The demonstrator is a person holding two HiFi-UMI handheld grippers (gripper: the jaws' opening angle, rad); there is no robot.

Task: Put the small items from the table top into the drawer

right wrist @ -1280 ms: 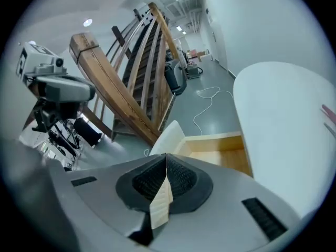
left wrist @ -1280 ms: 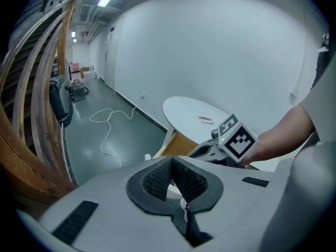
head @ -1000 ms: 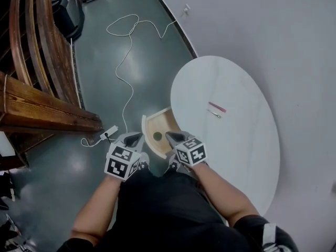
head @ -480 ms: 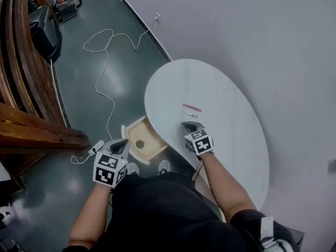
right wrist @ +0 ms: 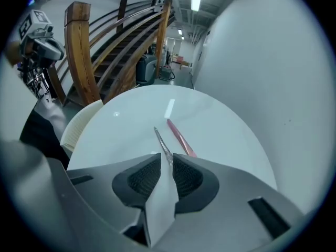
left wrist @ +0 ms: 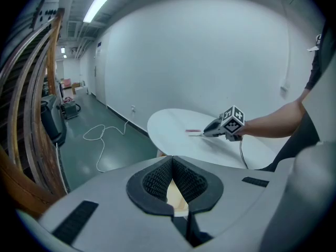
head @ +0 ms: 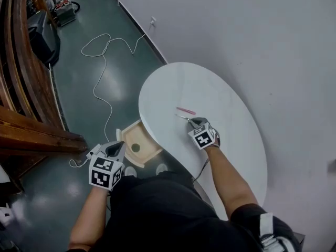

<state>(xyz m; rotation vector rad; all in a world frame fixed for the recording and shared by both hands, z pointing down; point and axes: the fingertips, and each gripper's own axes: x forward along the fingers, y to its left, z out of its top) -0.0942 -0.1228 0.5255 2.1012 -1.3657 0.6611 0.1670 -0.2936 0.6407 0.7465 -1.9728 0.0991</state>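
Though its near end is lost between the jaws of the right gripper (right wrist: 167, 163), which have just been opening, a thin silver piece (right wrist: 160, 140) lies unclasped beside a pink stick (right wrist: 181, 138) on the glossy white oval table (head: 231, 146), while the left gripper (left wrist: 171, 161) hangs pinched shut, empty, near the half-hidden wooden drawer (head: 148, 152)

Dim, cool light; ceiling strip lamp (left wrist: 98, 5) overhead; fisheye vignetting.
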